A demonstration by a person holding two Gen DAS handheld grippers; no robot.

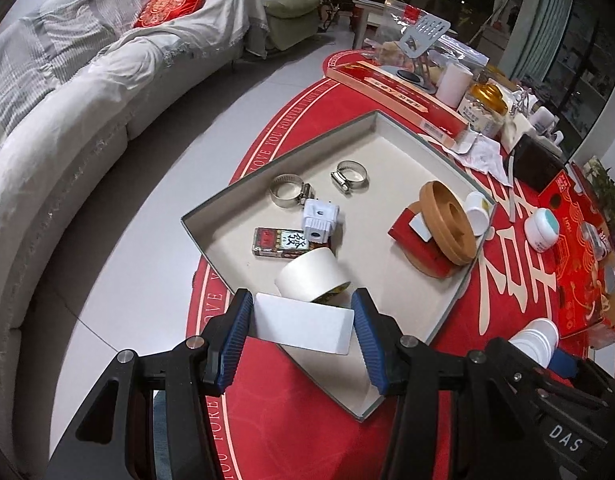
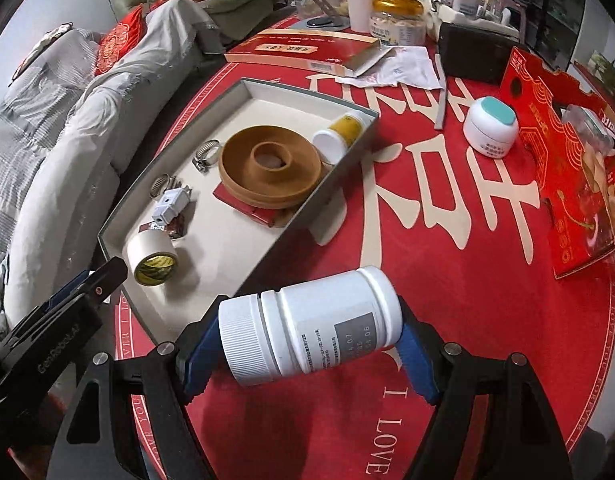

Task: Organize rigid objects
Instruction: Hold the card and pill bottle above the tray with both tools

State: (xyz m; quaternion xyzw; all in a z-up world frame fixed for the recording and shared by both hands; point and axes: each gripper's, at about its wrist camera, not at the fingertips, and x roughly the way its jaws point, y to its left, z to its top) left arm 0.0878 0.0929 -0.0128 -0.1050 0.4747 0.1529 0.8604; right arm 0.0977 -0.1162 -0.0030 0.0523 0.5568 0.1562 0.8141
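A shallow grey tray on the red table holds a tape roll, a white plug, a small printed box, two hose clamps, a tan ring on a red box, and a small yellow-label bottle. My left gripper is shut on a white card over the tray's near corner. My right gripper is shut on a white bottle lying sideways, just right of the tray.
A white jar with a teal lid stands on the table right of the tray. A red gift box, a black box, a long red box, jars and cups crowd the far side. A grey sofa lies left.
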